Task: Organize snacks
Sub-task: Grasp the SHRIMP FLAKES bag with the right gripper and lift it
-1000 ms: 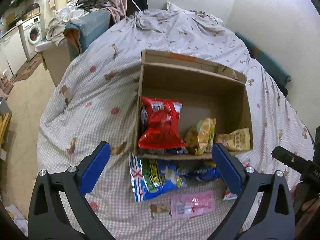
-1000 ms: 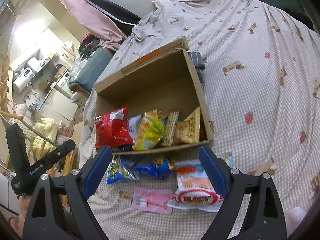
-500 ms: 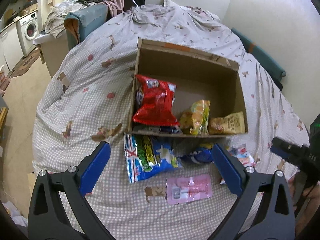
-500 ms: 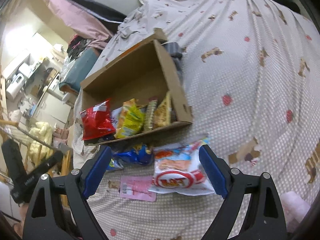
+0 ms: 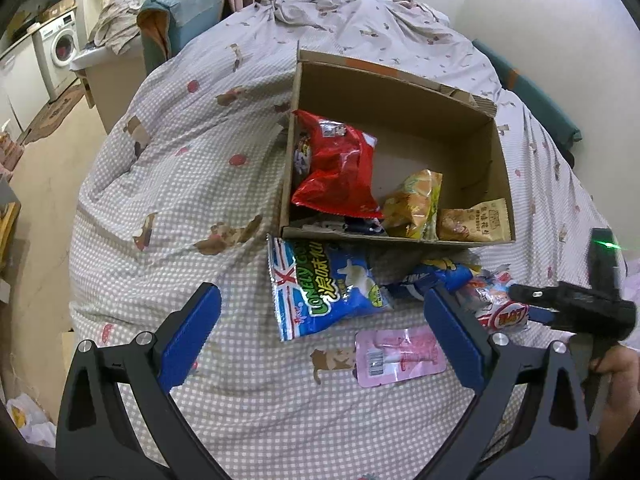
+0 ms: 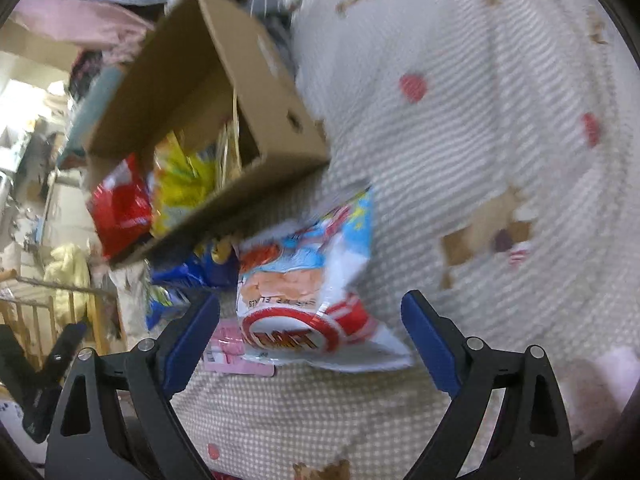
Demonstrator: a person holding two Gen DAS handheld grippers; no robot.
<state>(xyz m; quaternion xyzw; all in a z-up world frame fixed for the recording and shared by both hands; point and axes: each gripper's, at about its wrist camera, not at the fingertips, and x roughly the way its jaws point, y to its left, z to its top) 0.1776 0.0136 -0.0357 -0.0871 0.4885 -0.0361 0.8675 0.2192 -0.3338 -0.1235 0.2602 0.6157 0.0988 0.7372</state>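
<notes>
Within that last second I had swung my right gripper down over the white-and-red snack bag lying before the cardboard box — jaws wide, nothing gripped — while my left gripper hung spread and empty, so that bag looked next to go in.

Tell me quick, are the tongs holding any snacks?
Left tongs: open, holding nothing.
Right tongs: open around the white and red snack bag, not gripping it.
</notes>
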